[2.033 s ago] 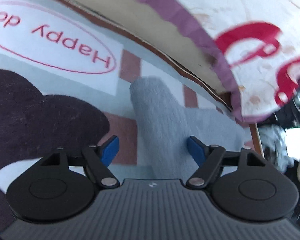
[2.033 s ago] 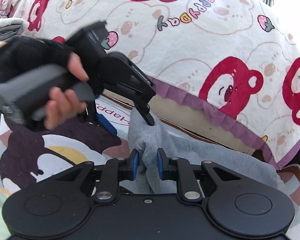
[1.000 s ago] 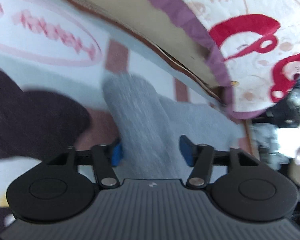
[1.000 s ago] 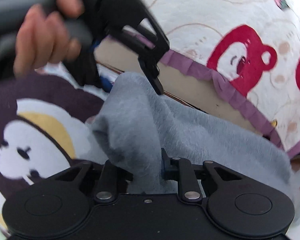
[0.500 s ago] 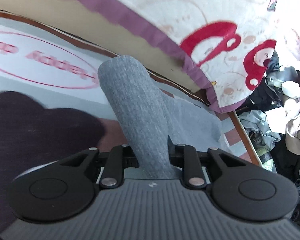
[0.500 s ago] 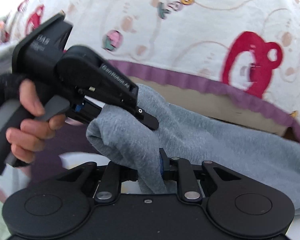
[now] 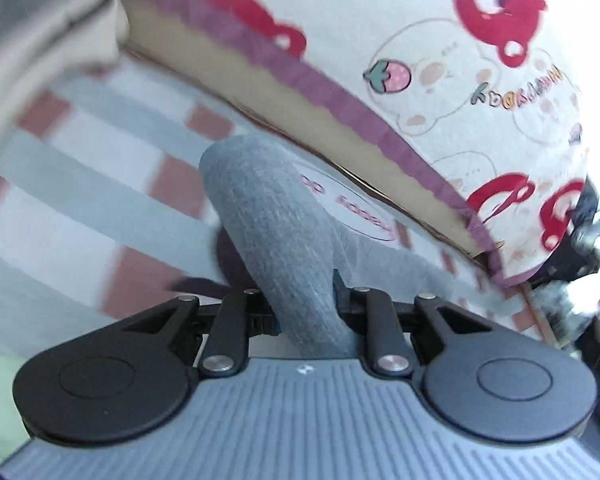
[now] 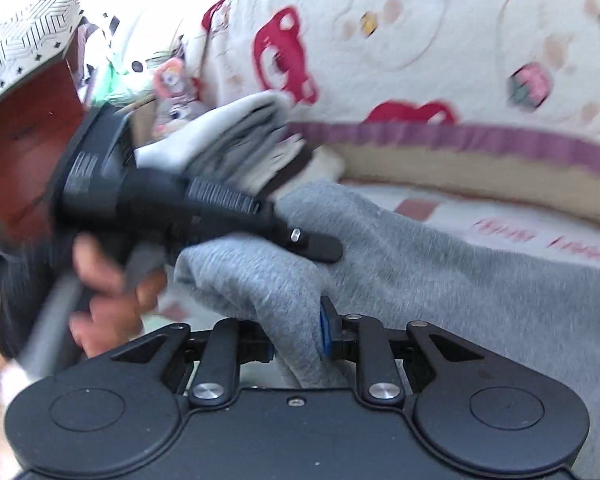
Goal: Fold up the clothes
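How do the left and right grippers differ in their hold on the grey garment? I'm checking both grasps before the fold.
The left gripper pinches a narrow, rounded roll of the grey garment, which rises straight up between its fingers; the right gripper clamps a broader, bunched fold that drapes over and hides its left finger. The right gripper's blue pad shows; the left gripper's pads are almost fully covered. Both are shut on the same garment, close together.

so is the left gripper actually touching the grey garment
Touching. The left wrist view shows the left gripper shut on the grey garment, fabric pinched between its jaws.
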A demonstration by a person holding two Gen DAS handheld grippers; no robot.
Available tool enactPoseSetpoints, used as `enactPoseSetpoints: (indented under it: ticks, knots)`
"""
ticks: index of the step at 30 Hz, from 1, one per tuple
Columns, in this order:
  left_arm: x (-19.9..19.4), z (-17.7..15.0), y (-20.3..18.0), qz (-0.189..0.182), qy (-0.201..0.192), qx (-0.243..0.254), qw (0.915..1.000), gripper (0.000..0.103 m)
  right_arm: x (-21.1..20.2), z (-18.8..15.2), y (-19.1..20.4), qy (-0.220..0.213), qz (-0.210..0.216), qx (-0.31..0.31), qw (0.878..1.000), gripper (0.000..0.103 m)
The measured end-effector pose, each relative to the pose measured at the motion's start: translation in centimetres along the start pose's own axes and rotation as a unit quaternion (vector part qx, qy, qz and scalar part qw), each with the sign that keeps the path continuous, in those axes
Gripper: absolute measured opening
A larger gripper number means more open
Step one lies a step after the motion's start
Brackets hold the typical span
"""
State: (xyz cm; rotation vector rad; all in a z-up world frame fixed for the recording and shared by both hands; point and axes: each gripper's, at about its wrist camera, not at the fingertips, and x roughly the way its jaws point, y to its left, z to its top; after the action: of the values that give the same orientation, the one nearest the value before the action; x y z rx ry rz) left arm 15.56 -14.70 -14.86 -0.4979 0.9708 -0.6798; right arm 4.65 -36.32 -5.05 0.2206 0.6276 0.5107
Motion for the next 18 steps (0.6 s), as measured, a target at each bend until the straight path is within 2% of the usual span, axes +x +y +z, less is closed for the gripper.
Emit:
enactPoseSetpoints:
  ticks: [2,4,6,8,9,11,13,14,15,18]
  knots:
    - [-0.8,-0.5,1.4,0.0,-0.003,-0.011,0.9999,0.019,0.7,-0.7,0.8,0.027,0.004,-0.014,1.0,0.03]
    - [-0.5,-1.0,2.5,0.01,0.002,-0.009,0.9999,0.019,-0.2,-1.6,0.2,0.051,0.031,0.007,0.998,0.039]
    - [0.3,-1.5,3.0,0.024,0.008,0.009,0.9996,0.019,-1.2,-2.6,-0.5,0.074,0.06,0.03,0.995,0.04]
    - [0.9,-2.1,3.5,0.035,0.011,0.03,0.9989,0.019,-3.2,-2.2,-2.1,0.056,0.064,0.06,0.995,0.041]
    - [1.0,-2.4,3.9,0.033,0.012,0.03,0.9989,0.019,-4.5,-2.0,-3.1,0.033,0.045,0.076,0.996,0.041]
    - [1.3,-2.9,4.7,0.03,0.015,0.029,0.999,0.019,-6.2,-1.9,-5.6,0.008,-0.047,0.086,0.995,0.041]
    - [1.5,-2.9,5.3,0.024,0.021,0.017,0.9994,0.019,-5.7,-2.8,-6.7,0.029,-0.147,0.032,0.988,0.041]
    - [1.5,-2.9,5.5,0.019,0.023,0.011,0.9995,0.019,-5.3,-3.2,-7.1,0.042,-0.196,0.002,0.98,0.04]
    - [1.4,-2.8,5.5,0.016,0.024,0.01,0.9995,0.019,-4.5,-4.1,-7.3,0.058,-0.224,-0.03,0.972,0.039]
    - [1.5,-3.0,5.5,0.016,0.026,0.022,0.9993,0.019,-0.8,-7.9,-6.7,0.122,-0.267,-0.133,0.947,0.038]
